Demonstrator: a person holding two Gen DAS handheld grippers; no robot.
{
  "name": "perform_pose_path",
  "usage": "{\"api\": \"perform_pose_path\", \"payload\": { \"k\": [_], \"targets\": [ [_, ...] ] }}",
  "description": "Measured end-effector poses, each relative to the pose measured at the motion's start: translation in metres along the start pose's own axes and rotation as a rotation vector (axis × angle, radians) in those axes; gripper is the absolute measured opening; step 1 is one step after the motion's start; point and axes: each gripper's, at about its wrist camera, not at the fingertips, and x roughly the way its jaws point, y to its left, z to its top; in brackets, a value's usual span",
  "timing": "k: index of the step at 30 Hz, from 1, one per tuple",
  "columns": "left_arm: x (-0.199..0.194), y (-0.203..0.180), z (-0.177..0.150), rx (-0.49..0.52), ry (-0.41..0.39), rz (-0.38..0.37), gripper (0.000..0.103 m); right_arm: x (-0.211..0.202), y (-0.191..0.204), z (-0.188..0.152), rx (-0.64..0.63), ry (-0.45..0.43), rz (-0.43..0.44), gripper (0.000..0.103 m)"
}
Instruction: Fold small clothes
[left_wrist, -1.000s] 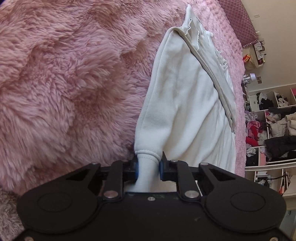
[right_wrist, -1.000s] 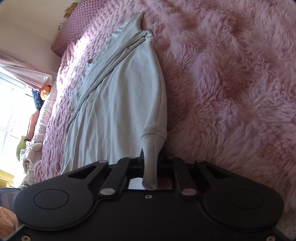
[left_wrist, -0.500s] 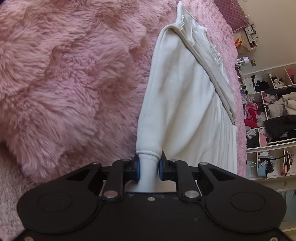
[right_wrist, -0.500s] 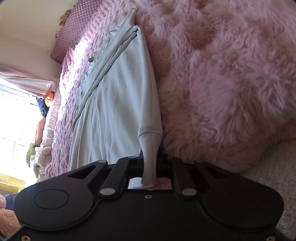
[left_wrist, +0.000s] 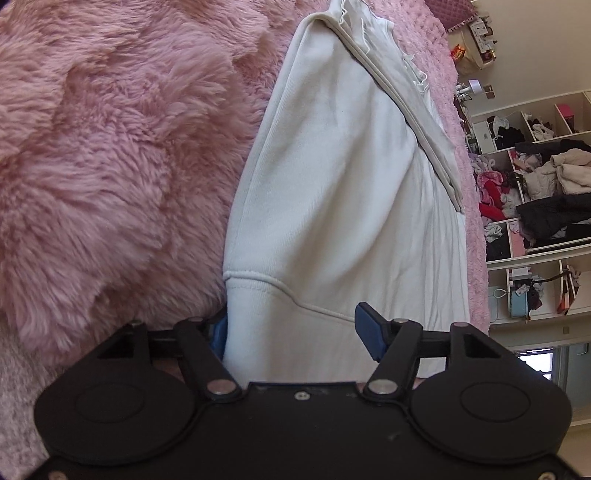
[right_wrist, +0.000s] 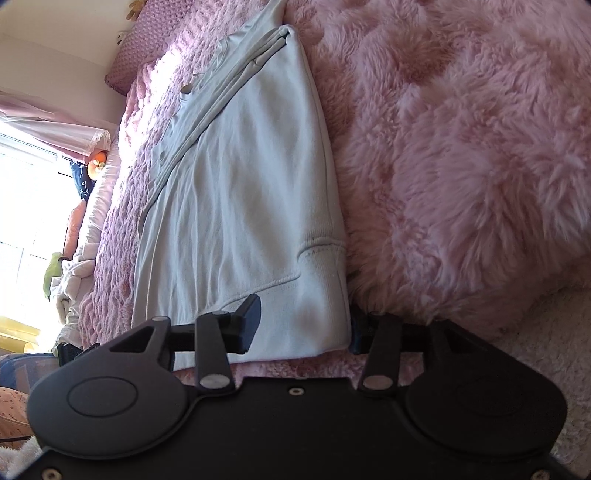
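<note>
White garment (left_wrist: 343, 192) on pink bed (left_wrist: 110, 147); shelves (left_wrist: 535, 184) w/ clothes piles

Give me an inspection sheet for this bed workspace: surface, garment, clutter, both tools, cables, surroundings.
Surface: fluffy pink blanket beside a textured pink bedspread.
Job's things: white garment lying flat, folded lengthwise, ribbed hem nearest the cameras.
Clutter: crumpled cloth pile on the bed's far side.
Grippers: left tool open, hem corner lying loose between its jaws; right tool open, the other hem corner between its jaws.
Cables: nothing seen.
Surroundings: open shelving stuffed with clothes; bright window with pink curtain; pink pillow at the headboard end.
</note>
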Motion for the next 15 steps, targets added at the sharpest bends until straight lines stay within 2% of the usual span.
{"api": "perform_pose_path", "payload": {
  "k": [1,2,3,4,5,9,15],
  "targets": [
    [0.002,0.0,0.004,0.011,0.005,0.024,0.035,0.002,0.002,0.0,-0.001,0.005,-0.001,0.045],
    [0.003,-0.001,0.004,0.017,0.014,0.052,0.02,0.005,0.007,0.0,-0.001,0.004,-0.014,0.037],
    [0.005,-0.002,0.006,0.002,0.02,0.047,0.015,0.007,0.01,0.0,-0.004,0.007,-0.028,0.016],
    [0.005,0.001,0.006,-0.023,0.021,0.022,0.011,0.01,0.016,-0.001,-0.012,0.012,-0.037,0.007],
    [0.004,0.002,0.007,-0.039,0.023,0.005,0.008,0.009,0.017,-0.001,-0.012,0.01,-0.033,0.007],
    [-0.005,-0.008,0.012,-0.038,0.001,-0.024,0.007,-0.001,0.027,0.005,-0.017,-0.01,0.003,0.007],
    [-0.017,-0.035,0.041,-0.037,-0.094,-0.106,0.007,-0.013,0.045,0.036,-0.013,-0.071,0.082,0.007]
  ]
}}
